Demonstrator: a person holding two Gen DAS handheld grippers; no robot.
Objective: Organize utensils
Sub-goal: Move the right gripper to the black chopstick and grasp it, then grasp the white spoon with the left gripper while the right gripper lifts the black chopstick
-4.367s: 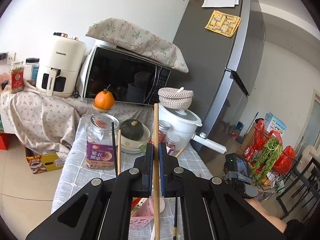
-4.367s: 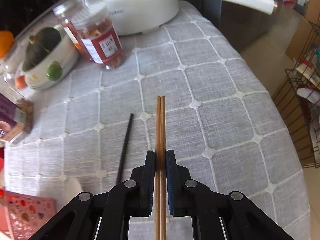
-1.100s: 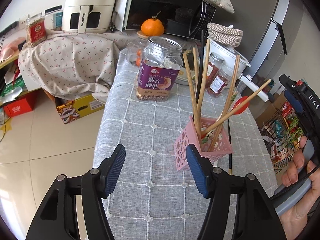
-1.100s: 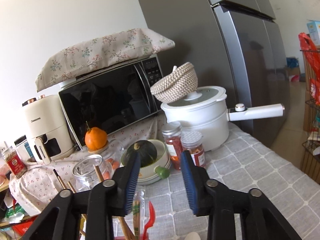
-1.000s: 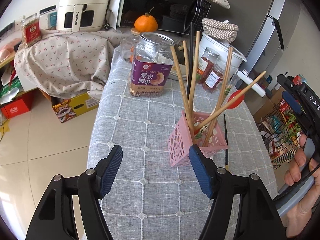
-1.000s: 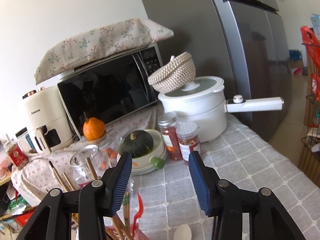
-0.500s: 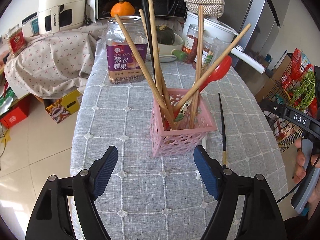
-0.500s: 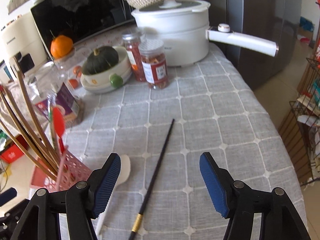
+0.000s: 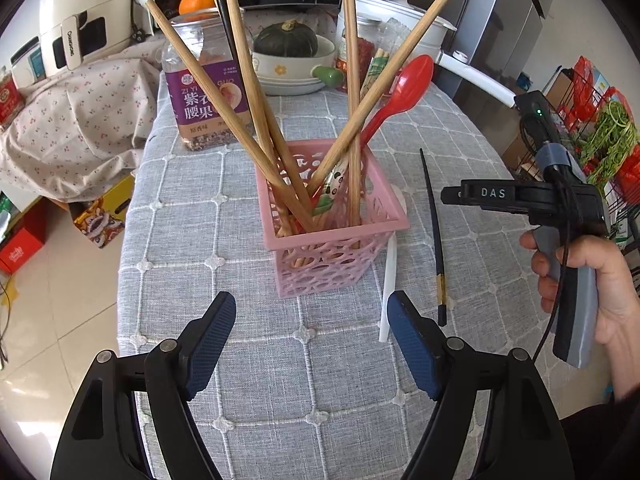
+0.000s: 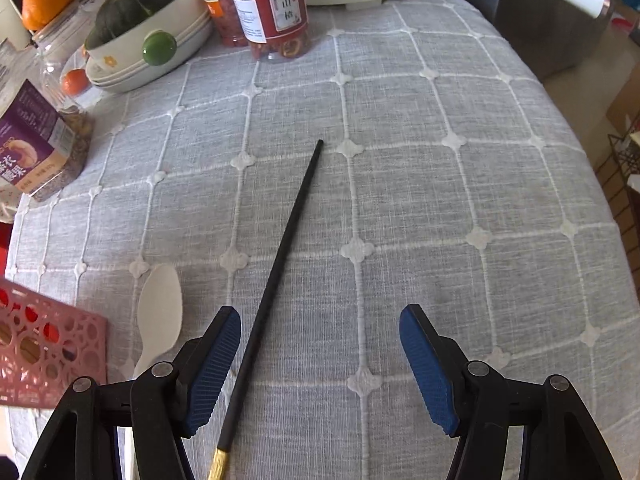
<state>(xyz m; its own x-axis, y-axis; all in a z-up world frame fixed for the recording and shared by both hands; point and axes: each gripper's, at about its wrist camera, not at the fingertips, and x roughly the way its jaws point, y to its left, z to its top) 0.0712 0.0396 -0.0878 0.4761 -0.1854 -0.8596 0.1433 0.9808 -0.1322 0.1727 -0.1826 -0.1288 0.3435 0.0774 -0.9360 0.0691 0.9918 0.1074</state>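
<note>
Pink basket hides most of the white spoon; black chopstick lies right of it, gold end cut off. Left gripper gapes empty. Right gripper, wider than before, has dropped over the chopstick, not gripping.

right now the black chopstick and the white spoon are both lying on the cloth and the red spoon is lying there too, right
Not quite: the red spoon stands in the pink basket, as the left wrist view shows. The black chopstick and the white spoon do lie on the cloth.
</note>
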